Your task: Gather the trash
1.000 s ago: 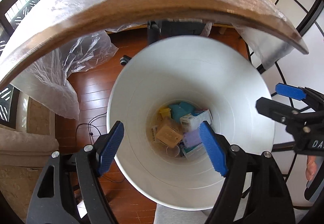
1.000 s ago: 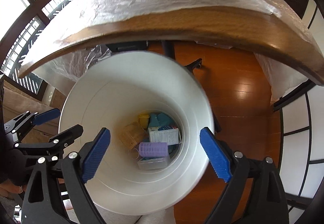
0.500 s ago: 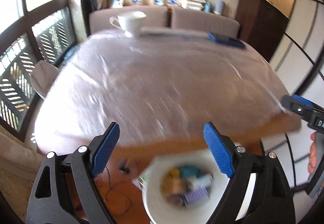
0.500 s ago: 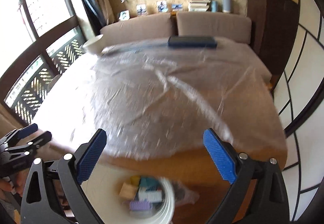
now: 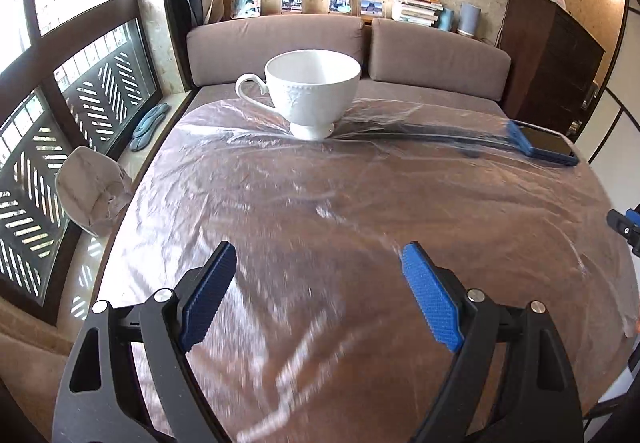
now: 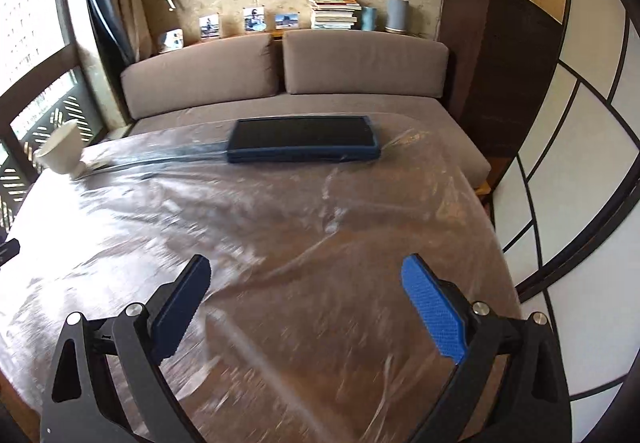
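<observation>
Left wrist view: left tool (image 5: pixel 316 291) wide apart, nothing between its pads, above plastic-covered counter (image 5: pixel 360 211). Right tool (image 6: pixel 306 303) also wide, nothing held. White cup (image 5: pixel 312 91) and blue-cased phone (image 6: pixel 304 141) at far edge. No trash visible.

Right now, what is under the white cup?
The white cup stands on clear plastic film covering the brown table. Whether anything lies beneath the film there cannot be seen.

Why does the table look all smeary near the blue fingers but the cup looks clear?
Left wrist view: the plastic sheet streaks with motion blur nearby, while the white cup stays sharp. Right wrist view: same smear on the sheet, window glare at left, and the fisheye lens bends the walls.
</observation>
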Tool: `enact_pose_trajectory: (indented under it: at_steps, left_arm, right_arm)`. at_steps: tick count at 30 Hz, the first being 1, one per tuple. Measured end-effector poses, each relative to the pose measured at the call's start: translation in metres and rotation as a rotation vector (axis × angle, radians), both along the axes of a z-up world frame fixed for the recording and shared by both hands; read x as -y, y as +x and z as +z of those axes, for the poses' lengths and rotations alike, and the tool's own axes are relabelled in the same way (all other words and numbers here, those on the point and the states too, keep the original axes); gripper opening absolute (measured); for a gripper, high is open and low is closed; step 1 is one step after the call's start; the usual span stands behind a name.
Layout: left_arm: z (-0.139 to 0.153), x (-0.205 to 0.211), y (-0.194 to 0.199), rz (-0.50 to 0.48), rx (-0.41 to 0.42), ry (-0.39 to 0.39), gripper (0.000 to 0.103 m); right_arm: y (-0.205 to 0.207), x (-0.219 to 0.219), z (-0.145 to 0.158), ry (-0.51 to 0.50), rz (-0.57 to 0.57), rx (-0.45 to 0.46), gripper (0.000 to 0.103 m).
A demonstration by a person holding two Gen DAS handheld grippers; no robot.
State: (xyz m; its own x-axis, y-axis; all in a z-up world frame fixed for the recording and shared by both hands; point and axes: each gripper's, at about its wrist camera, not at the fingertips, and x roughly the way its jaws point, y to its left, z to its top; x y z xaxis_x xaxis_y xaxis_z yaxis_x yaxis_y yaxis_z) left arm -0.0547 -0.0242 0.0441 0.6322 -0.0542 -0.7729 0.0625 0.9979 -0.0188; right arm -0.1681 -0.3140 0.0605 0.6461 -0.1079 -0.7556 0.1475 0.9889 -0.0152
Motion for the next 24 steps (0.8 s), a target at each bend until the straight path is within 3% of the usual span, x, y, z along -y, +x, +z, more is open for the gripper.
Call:
enact_pose_trajectory:
  at_steps: [6, 14, 17, 20, 24]
  left_arm:
    - [-0.017, -0.005, 0.041, 0.026, -0.031, 0.008, 0.086]
    - [-0.031, -0.007, 0.063, 0.058, -0.062, 0.024, 0.087]
    - [-0.033, -0.008, 0.065, 0.069, -0.063, 0.01, 0.089]
    - [-0.035, -0.009, 0.07, 0.066, -0.081, 0.012, 0.101]
    - [-0.035, -0.007, 0.071, 0.064, -0.087, 0.013, 0.101]
  right_arm:
    - [0.034, 0.041, -0.02, 0.003, -0.047, -0.039, 0.095]
    - [0.055, 0.074, -0.04, -0.009, -0.046, -0.086, 0.095]
    - [0.059, 0.083, -0.048, 0.008, -0.045, -0.103, 0.097]
    - [0.062, 0.089, -0.048, 0.029, -0.045, -0.1, 0.099]
    - [0.063, 0.084, -0.049, 0.012, -0.028, -0.109, 0.099]
